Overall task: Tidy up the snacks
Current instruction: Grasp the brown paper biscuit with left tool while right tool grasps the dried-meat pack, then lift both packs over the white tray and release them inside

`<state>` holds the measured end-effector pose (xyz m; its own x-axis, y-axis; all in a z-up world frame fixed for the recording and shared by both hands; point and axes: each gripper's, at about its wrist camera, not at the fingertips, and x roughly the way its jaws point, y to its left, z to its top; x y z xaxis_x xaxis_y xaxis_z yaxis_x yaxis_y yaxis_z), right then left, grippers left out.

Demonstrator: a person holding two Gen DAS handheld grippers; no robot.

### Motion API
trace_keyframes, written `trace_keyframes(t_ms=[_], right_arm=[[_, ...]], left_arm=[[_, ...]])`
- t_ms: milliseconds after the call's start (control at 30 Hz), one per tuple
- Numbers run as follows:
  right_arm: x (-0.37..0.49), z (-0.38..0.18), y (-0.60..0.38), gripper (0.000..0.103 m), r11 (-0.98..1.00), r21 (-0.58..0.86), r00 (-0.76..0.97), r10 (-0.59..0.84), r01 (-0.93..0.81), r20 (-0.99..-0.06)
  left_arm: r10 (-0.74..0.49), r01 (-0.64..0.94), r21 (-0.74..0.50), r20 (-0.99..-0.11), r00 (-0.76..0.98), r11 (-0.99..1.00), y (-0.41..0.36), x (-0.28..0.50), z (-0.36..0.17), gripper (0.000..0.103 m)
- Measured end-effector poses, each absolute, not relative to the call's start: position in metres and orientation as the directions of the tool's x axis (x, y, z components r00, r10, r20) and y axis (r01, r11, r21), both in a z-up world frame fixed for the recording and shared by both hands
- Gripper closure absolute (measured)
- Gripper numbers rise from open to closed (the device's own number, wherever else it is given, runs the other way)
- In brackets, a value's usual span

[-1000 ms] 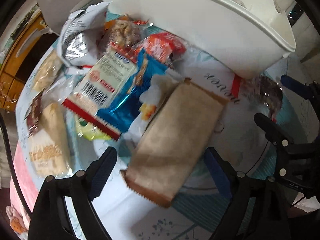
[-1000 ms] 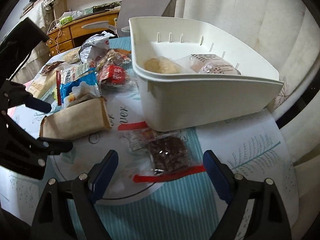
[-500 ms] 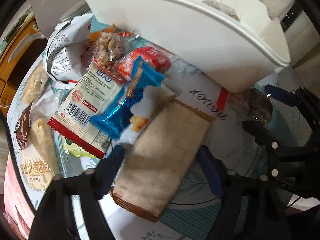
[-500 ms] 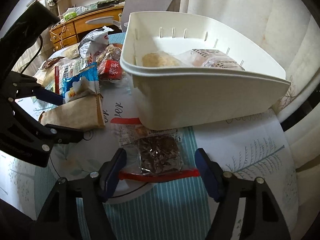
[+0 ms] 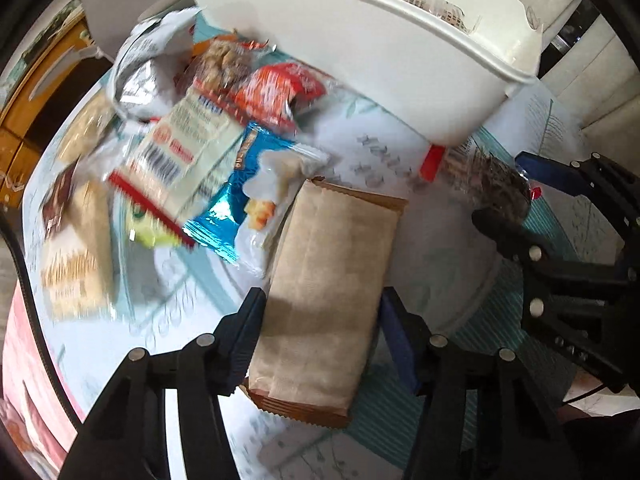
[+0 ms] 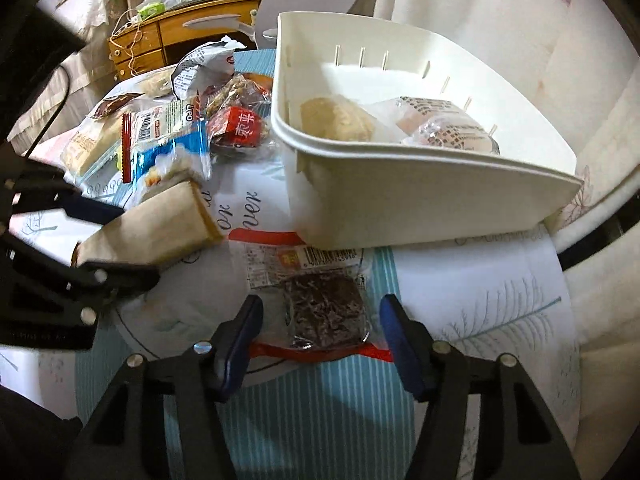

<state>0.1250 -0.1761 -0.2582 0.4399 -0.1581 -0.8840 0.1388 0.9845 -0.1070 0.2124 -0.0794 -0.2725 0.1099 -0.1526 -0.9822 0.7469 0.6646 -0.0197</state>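
L gripper (image 5: 320,320) is closing w/ the brown packet (image 5: 332,280) between its fingers, both pads look pressed on the packet's long sides, and its far end is tilted up off the tablecloth (image 6: 288,420). R gripper (image 6: 320,328) is closing round the dark snack in clear wrap (image 6: 324,308), which lies flat just in front of the white bin (image 6: 400,208); pads prob. not touching it yet, hard to tell. Bin holds two wrapped items; other snacks are piled beside it on the L.

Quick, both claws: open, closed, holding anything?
Left claw: closing on the brown paper snack packet.
Right claw: closing around the clear dark-snack packet, not yet gripped.
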Motion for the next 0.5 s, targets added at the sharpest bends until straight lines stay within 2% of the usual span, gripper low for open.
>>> trace_keyframes(t_ms=[167,500], right_arm=[[0.111,-0.253,-0.172,0.048,0.983,-0.054,0.427,-0.126,0.175,-0.895],[0.077,-0.246,-0.162,0.049,0.960,0.051,0.405,-0.068,0.276,-0.912]], left_arm=[[-0.179,0.729,-0.040,-0.977,0.113,0.684,-0.062,0.188,-0.258,0.047],[-0.236,0.697,-0.056,-0.957,0.166,0.715,-0.019,0.155,-0.216,0.047]])
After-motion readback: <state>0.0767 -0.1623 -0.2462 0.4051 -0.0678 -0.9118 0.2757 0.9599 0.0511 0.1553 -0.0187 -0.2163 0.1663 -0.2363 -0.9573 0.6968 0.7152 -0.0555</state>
